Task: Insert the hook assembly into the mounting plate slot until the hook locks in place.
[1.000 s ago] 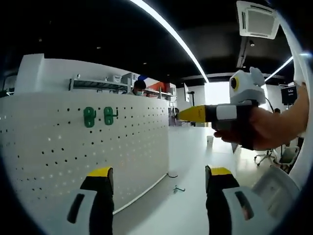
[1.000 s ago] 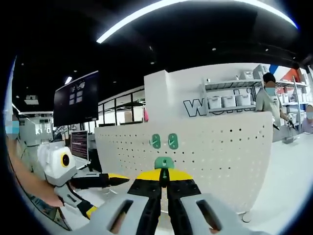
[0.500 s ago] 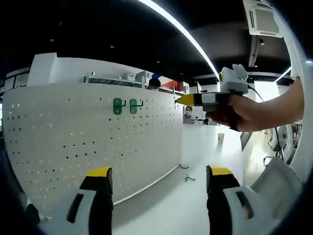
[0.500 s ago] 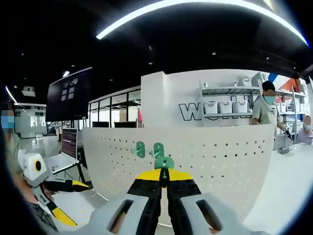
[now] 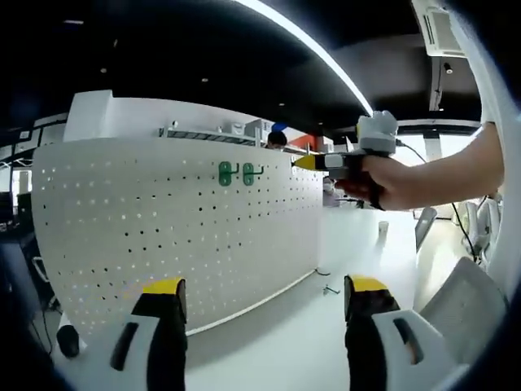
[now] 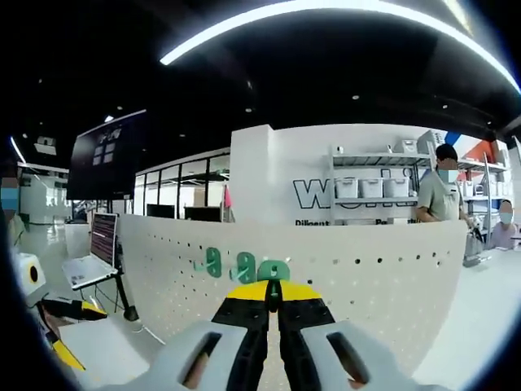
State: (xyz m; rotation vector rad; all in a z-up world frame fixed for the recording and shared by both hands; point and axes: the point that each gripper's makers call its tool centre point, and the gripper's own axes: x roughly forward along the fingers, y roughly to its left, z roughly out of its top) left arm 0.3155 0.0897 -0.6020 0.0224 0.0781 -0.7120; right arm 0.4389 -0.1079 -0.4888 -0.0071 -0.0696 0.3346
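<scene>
The right gripper point(image 6: 273, 295), raised level against the white perforated board point(image 5: 163, 236), is clenched on a green plastic hook point(image 6: 273, 270). The left gripper point(image 5: 256, 297) hangs released below, near two mounted green hooks point(image 5: 236, 172).

The green hook point(image 6: 273, 270) pinched in the right gripper point(image 6: 273, 295) is mostly hidden behind its yellow tips.

Dark ceiling point(image 6: 326, 73), long light strip point(image 6: 342, 8), white wall point(image 6: 285, 175), shelf with bins point(image 6: 370, 187)
</scene>
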